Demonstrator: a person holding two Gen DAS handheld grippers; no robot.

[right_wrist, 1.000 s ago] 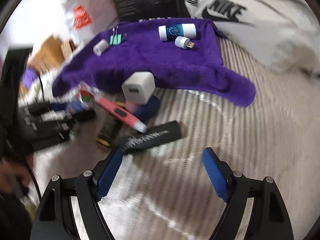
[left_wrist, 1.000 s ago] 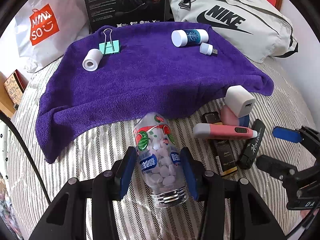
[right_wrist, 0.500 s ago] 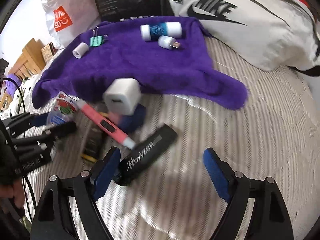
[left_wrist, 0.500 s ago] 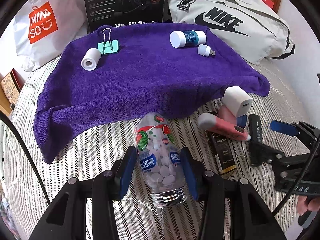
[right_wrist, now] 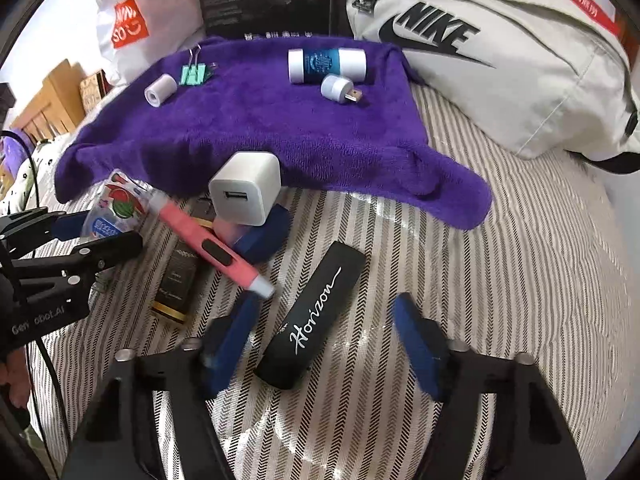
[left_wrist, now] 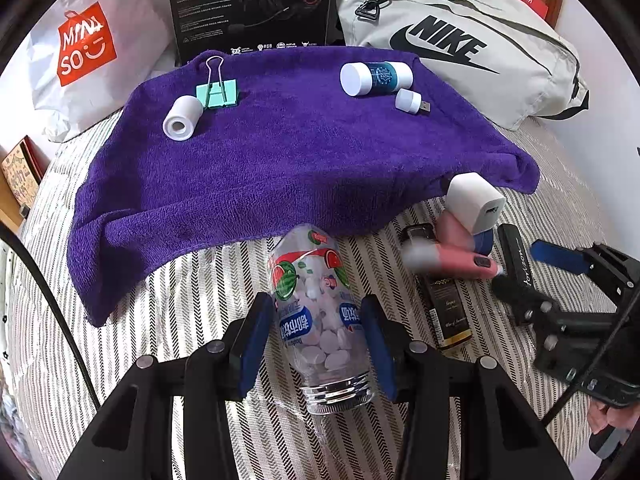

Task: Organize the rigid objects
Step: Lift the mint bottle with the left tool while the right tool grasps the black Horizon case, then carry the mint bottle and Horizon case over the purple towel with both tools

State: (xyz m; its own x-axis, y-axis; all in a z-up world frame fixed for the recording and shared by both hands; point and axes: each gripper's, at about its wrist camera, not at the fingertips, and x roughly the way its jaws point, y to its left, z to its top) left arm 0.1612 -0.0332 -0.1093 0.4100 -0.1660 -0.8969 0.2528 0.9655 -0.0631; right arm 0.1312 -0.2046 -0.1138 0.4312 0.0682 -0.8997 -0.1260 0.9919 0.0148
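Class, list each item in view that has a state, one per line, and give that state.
Candy bottle: lying down, between the left gripper's jaws.
Horizon case: lying flat, between the open right gripper's jaws.
Binder clip: handles folded flat.
White charger: resting atop other items.

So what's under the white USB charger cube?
The white USB charger cube rests on a pink block and a dark blue block, beside the pink pen-shaped device. Whatever lies beneath those blocks is covered.
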